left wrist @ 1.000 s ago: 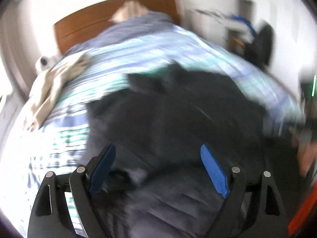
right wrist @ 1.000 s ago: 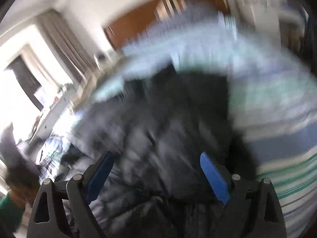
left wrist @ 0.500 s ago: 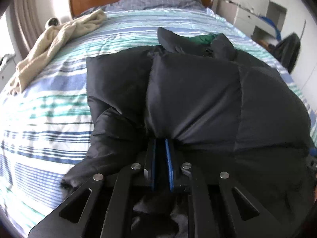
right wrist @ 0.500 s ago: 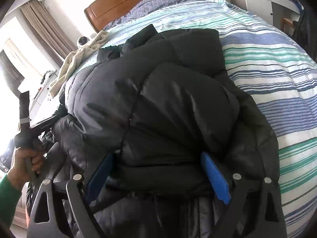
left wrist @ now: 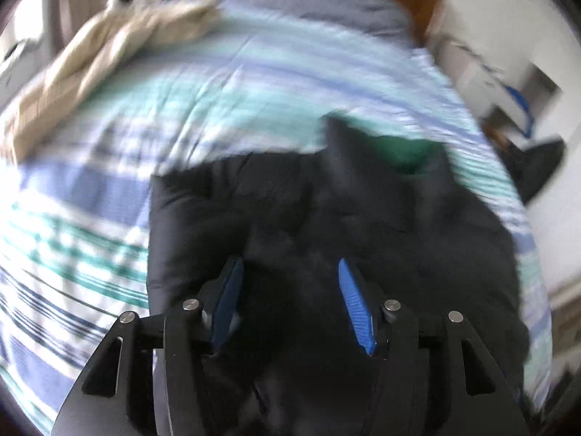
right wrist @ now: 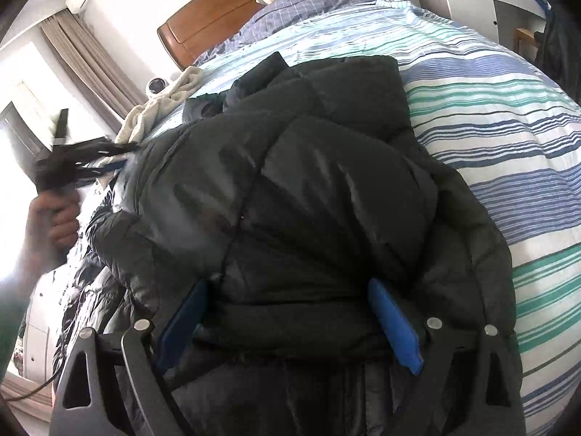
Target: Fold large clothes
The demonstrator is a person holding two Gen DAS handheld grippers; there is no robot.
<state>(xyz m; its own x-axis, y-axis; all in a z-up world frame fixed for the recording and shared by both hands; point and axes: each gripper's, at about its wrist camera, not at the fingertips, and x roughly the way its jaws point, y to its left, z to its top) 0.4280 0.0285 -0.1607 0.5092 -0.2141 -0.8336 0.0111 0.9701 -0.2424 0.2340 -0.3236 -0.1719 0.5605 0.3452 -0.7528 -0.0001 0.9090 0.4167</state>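
The left gripper [left wrist: 288, 301] has its blue-padded fingers [left wrist: 354, 305] spread apart with nothing between them, pointing forward and down. The right gripper [right wrist: 290, 323] is spread wider, its fingers [right wrist: 395, 330] low and level. The left hand [right wrist: 54, 218] (blurred, seen from the right wrist camera) is wrapped around its gripper's handle, raised off to the side.

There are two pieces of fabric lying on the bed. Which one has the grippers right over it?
The black puffer jacket, spread on the striped bedding under both open hand-held grippers. The cream cloth lies apart near the headboard, untouched.
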